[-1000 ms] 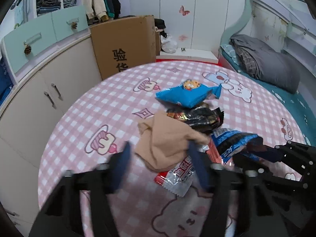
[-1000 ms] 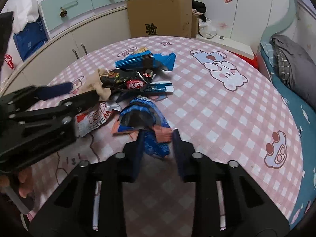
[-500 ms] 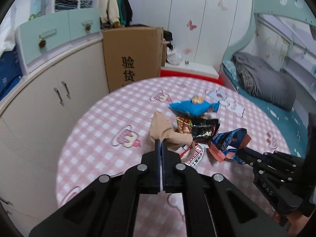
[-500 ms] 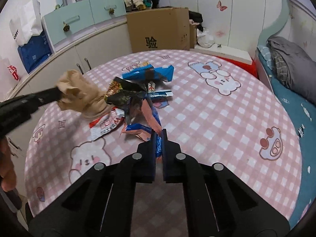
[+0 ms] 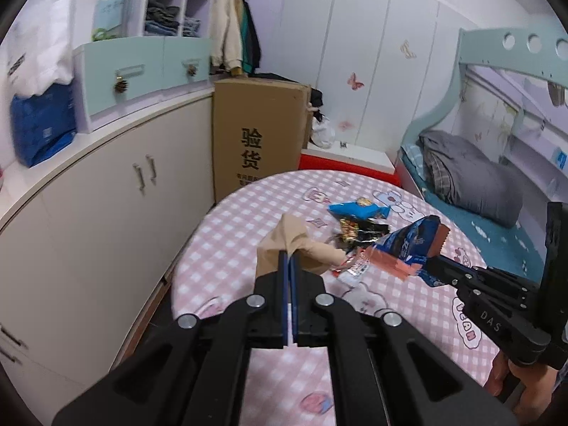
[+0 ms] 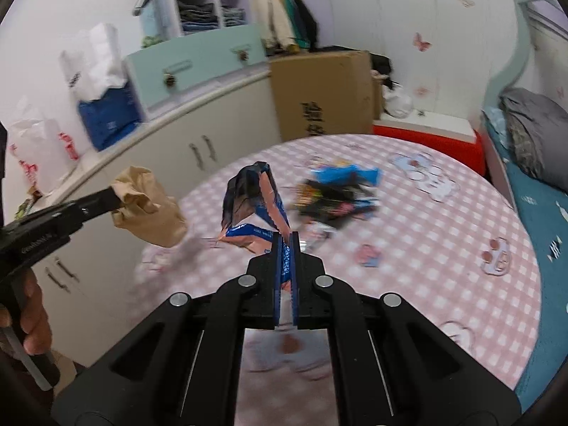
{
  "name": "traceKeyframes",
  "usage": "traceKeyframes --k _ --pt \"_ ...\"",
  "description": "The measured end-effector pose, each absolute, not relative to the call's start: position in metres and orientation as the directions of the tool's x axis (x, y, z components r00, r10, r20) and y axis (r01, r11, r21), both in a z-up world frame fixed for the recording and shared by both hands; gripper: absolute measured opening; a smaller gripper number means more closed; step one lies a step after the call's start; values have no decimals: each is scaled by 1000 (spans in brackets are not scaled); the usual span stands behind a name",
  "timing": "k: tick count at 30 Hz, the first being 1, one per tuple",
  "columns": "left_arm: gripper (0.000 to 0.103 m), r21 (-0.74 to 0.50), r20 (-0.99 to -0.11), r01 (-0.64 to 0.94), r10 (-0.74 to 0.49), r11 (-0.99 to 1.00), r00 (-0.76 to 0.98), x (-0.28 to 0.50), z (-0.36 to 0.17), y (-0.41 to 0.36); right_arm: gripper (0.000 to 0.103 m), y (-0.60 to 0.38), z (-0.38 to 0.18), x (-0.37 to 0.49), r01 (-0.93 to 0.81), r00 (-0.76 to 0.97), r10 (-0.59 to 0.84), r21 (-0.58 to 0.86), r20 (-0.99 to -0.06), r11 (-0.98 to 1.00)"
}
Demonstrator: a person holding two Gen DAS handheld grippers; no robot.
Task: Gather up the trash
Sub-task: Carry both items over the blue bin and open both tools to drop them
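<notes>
Tan crumpled paper (image 5: 284, 245) and blue wrapper (image 6: 255, 206), both lifted clear of the table (image 5: 220, 248).
Left gripper (image 5: 288, 266) clenched on paper, right gripper (image 6: 285, 248) clenched on wrapper; remaining wrappers (image 5: 355, 220) lie at table's far side. Advise firm pinch and level carry, as the wrapper hangs loosely.

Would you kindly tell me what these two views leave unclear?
- Right wrist: the wrapper pile on the table is motion-blurred; single wrappers unreadable.
- Left wrist: the red-and-white wrapper is partly hidden by the tan bag.
- Both: no trash bin visible.
</notes>
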State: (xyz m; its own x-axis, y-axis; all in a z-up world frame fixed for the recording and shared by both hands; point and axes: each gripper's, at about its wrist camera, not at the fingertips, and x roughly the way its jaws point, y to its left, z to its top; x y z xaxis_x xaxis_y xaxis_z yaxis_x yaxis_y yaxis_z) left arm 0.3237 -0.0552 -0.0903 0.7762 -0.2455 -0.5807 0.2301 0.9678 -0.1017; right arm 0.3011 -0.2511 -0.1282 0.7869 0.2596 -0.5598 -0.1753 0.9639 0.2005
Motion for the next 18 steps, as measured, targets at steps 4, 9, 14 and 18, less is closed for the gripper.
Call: traceKeyframes --k 4,9,14,18 --pt "1 -123 -569 170 -210 978 795 307 -87 -10 4 -207 -119 295 -248 774 319 201 -548 948" --pt "1 -139 -571 75 -142 987 809 293 -93 54 4 -134 -125 295 -354 718 405 203 -566 913" --pt "1 -149 -613 -44 -58 988 788 284 -122 127 4 -46 -147 299 -456 629 486 218 -607 863" --pt "1 -167 -668 -161 8 973 744 285 -160 184 4 14 -169 303 -514 567 514 212 -643 831"
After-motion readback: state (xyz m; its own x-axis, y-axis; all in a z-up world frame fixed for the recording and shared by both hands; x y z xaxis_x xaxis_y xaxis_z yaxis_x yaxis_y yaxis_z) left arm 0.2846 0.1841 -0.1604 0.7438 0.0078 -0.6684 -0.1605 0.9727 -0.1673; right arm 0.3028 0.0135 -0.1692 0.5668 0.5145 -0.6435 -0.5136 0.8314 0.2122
